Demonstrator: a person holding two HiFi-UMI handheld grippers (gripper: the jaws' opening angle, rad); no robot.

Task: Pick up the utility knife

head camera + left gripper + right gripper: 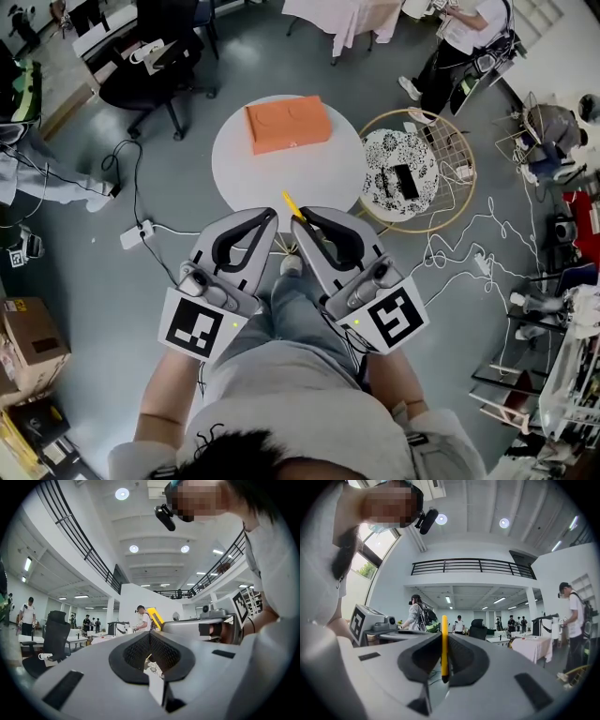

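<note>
The yellow utility knife (291, 203) stands upright between the jaws of my right gripper (300, 219), which is shut on it. In the right gripper view the knife (444, 641) runs as a thin yellow bar up past that gripper (444, 637). My left gripper (271, 218) is held beside it, jaws shut with nothing between them. Seen from the left gripper (150, 633), the knife's yellow end (156, 617) sticks up above the right gripper's body. Both grippers are held close to the person's lap, lifted off the table, tips pointing toward it.
A round white table (246, 171) carries an orange box (287, 123). To its right stands a round wire-rimmed side table (419, 223) with a patterned top. A black office chair (150, 67) is at back left. Cables trail over the floor. A person (459, 42) stands at back right.
</note>
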